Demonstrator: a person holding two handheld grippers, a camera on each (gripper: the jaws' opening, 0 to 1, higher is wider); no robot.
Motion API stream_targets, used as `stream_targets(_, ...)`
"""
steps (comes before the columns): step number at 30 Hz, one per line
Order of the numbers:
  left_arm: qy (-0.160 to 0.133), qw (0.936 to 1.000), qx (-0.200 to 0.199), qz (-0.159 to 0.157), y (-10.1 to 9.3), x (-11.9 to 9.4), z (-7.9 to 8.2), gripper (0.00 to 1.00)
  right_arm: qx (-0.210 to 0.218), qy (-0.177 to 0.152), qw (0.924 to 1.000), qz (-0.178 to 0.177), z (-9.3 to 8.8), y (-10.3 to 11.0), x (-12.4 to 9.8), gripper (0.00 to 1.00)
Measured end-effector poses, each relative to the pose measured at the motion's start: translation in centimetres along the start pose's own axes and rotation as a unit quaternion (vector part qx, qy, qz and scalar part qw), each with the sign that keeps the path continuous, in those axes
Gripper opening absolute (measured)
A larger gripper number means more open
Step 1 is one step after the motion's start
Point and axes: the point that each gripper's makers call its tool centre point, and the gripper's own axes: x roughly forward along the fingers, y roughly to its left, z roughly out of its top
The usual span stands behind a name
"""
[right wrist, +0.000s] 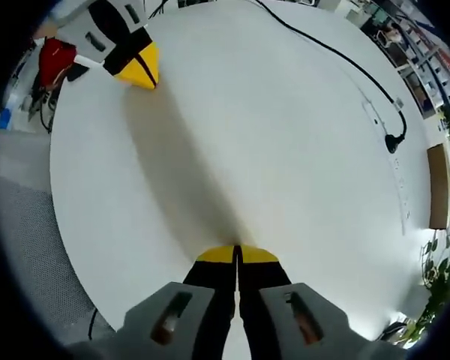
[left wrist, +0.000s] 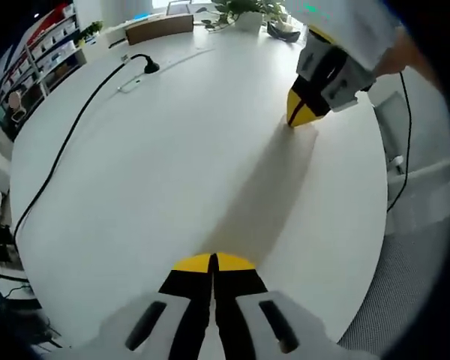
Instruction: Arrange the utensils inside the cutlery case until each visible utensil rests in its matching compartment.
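Observation:
In the left gripper view my left gripper (left wrist: 213, 262) is shut, its yellow tips pressed together over the bare white table (left wrist: 172, 165) with nothing between them. Across the table, at the upper right of that view, the right gripper (left wrist: 300, 110) points down at the tabletop, held by a hand. In the right gripper view my right gripper (right wrist: 237, 255) is shut too, with nothing held. The left gripper (right wrist: 139, 69) shows at the upper left of that view, tips close to the table (right wrist: 270, 135).
A black cable (left wrist: 67, 142) runs along the table to a plug (left wrist: 150, 67) near the far side; the cable (right wrist: 337, 60) ends at a plug (right wrist: 393, 141). Potted plants (left wrist: 247, 11) and a wooden chair back (left wrist: 159, 28) stand beyond the far edge. Shelves (left wrist: 41, 45) line the wall.

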Motion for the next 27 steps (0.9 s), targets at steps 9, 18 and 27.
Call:
stream_targets(9, -0.036, 0.9988, 0.032, 0.013, 0.1, 0.0, 0.0, 0.0, -0.029, -0.069, 0.9963, -0.043, 0.5, -0.6, 0.2, 0.0)
stream_targets(18, -0.09, 0.9941, 0.042, 0.043, 0.3, 0.0, 0.3, 0.0, -0.075, -0.198, 0.9667, -0.143, 1.4, -1.2, -0.2, 0.0)
stream_targets(27, -0.15, 0.9861, 0.029, 0.066, 0.5, -0.6, -0.2, 0.16, -0.069, -0.225, 0.9605, -0.148, 1.9, -0.3, -0.6, 0.04)
